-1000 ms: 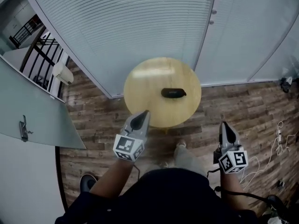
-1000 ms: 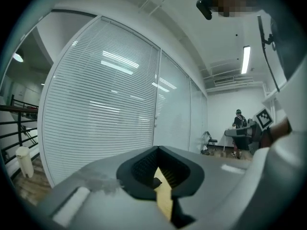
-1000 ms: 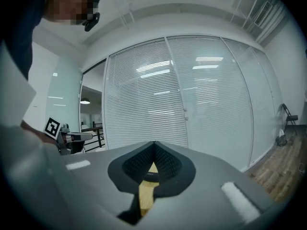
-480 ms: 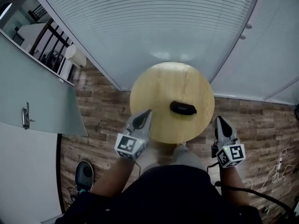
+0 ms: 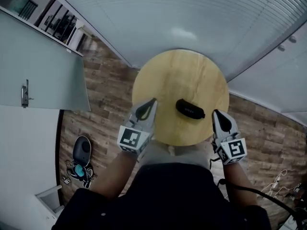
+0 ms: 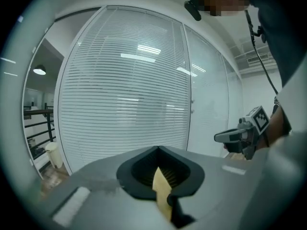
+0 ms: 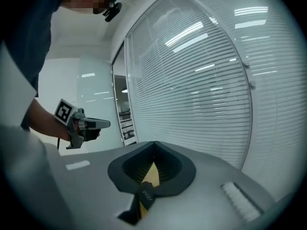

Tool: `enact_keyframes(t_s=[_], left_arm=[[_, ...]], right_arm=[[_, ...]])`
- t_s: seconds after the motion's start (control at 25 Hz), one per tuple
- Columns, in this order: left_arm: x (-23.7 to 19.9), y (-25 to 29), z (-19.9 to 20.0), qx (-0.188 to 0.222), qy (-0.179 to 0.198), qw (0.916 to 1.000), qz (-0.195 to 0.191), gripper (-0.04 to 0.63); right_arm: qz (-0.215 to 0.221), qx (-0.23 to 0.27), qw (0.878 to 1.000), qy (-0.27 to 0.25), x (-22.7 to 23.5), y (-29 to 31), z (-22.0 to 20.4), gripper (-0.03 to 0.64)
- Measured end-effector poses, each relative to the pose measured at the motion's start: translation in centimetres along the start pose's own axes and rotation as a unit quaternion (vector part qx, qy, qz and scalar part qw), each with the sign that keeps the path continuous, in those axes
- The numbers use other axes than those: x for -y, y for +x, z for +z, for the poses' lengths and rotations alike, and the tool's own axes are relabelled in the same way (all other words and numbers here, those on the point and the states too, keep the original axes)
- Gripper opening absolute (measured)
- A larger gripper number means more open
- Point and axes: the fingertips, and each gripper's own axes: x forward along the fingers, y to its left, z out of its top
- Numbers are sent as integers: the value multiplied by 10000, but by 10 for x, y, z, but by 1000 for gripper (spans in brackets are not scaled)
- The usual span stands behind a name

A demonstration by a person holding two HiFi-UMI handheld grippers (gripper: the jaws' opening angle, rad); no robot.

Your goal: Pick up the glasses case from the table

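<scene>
A black glasses case (image 5: 190, 109) lies on the round wooden table (image 5: 180, 75), near its front edge. My left gripper (image 5: 152, 101) hangs over the table's front left rim, to the left of the case, with its jaws together and nothing in them. At the front right rim, my right gripper (image 5: 216, 113) sits just right of the case, also shut and empty. In the right gripper view, the case (image 7: 146, 195) shows through the slit under the closed jaws (image 7: 154, 143). The left gripper view shows closed jaws (image 6: 158, 148) and the right gripper (image 6: 235, 136) across from them.
Glass walls with white blinds (image 5: 192, 13) curve behind the table. A glass door with a handle (image 5: 24, 94) stands at the left. On the wood floor lie a dark object (image 5: 82, 150) at the left and cables (image 5: 280, 186) at the right.
Both grippers have moved forward to the table's front edge, the right one more. The table and case have drawn nearer. Both stayed shut.
</scene>
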Motion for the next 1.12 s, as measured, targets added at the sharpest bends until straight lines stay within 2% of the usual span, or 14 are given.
enact_keyframes(t_s=[0.12,0.24,0.32,0.4,0.48,0.64,0.8,1.0,1.12], left_arm=[[-10,8,-20,-172,30,9998,-46,3],[-14,24,-33,-297,-319,9990,-44,3],[-20,35,-41,-318,-367,9988,-49,3],[-25,44,-49,-334,-399,9986,-45,3],[-29,54,-58,-361,-430,9984,-66,3],[-29,76,-88,-492,-264,9981,-275,3],[-35,87,-107,-469,-98,9984,-288,3],[-32,95,-116,-425,-318,9985,-109,3],[-31,107,-127,-497,-414,9979,3,3]], right_arm=[[496,13,9987,-136,-18,22,-20,8],[606,-161,9975,-316,-18,38,-44,8],[649,-442,9964,-329,-17,50,-65,17],[792,-806,9931,-303,-19,58,-89,104],[931,-1089,9892,-323,-20,65,-110,150],[1202,-1488,9804,-469,-20,83,-150,231],[1597,-1777,9658,-1005,-29,102,-181,297],[1794,-2064,9525,-1341,-25,107,-200,360],[1901,-2337,9420,-1479,-16,112,-220,364]])
